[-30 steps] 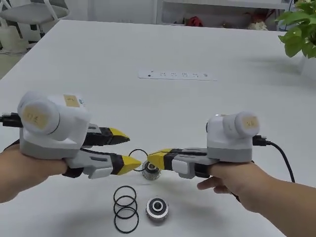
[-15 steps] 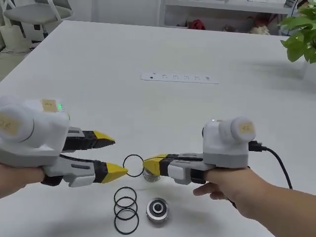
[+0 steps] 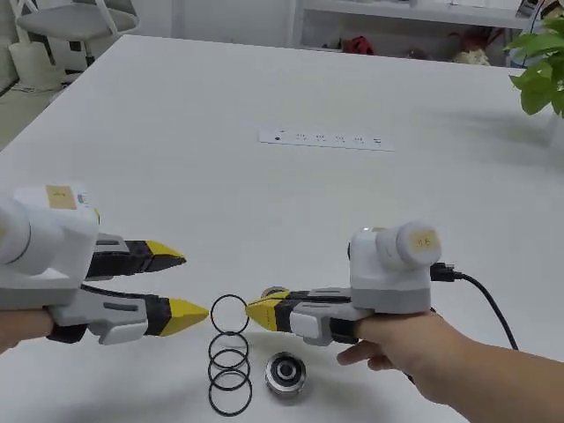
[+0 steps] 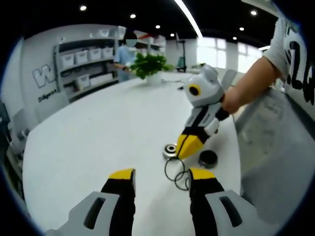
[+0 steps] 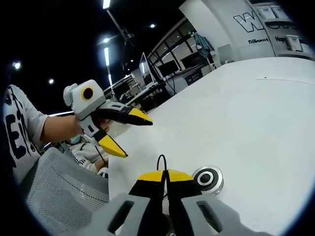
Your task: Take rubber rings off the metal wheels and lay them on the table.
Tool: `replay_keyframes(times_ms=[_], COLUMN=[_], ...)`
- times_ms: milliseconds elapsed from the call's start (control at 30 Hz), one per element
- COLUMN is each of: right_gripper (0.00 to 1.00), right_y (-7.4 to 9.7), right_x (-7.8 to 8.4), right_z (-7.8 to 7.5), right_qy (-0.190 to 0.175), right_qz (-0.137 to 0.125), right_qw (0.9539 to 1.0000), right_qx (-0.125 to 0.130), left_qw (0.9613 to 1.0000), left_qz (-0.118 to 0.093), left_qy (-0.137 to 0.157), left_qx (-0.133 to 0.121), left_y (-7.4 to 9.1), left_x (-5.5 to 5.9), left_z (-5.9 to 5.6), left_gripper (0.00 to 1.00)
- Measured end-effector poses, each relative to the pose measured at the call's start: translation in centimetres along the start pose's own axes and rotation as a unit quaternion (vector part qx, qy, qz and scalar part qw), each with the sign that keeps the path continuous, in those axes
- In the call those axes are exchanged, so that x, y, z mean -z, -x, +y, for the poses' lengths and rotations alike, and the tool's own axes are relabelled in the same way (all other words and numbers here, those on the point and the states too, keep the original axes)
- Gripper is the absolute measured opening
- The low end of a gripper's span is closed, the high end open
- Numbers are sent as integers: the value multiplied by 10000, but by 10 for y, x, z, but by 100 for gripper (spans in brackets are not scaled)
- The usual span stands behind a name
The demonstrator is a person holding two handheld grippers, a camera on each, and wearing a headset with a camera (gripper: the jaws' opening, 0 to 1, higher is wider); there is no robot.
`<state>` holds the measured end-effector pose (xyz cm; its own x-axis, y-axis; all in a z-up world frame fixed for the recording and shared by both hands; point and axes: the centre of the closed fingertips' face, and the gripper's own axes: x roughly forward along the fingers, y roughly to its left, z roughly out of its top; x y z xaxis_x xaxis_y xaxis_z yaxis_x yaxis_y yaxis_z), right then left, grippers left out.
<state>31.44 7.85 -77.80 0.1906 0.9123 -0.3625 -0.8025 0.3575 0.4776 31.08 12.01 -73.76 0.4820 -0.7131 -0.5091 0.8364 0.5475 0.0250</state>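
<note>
Compared with half a second back, I am seeing the rubber ring (image 3: 229, 315) sitting lower and closer to the bare metal wheel (image 3: 284, 373); it is lining up at the far end of the three laid rings (image 3: 229, 361) just left of that wheel, no longer hanging stretched between the two tools. My left gripper (image 3: 179, 285) is drawing back, well left of the wheel, jaws spread wide and carrying nothing; its lower tip is sitting just clear of the ring. My right gripper (image 3: 254, 312) is reaching in just beyond the wheel with its jaws pressed together; in the right gripper view a thin black loop is rising from its tips, so I am judging it is nipping the ring's edge. A second metal wheel (image 4: 170, 150) is lying just beyond the bare one, partly hidden by the right gripper; I cannot tell whether it is carrying more rings. So the pull-off is looking done; this ring is only waiting to be released flat onto the table (image 3: 308, 203).
</note>
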Motion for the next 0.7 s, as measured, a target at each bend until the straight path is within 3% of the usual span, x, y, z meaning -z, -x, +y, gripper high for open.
replay_keyframes(times_ms=[700], right_gripper=[0], right_y=[-8], right_x=[10], right_z=[-8], right_qy=[45], right_qz=[190], right_qw=[9997], right_qx=[133], left_qw=[9999], left_qz=[47], left_qy=[145], left_qx=[-57], left_y=[6], left_x=[11], left_z=[2], left_gripper=[44])
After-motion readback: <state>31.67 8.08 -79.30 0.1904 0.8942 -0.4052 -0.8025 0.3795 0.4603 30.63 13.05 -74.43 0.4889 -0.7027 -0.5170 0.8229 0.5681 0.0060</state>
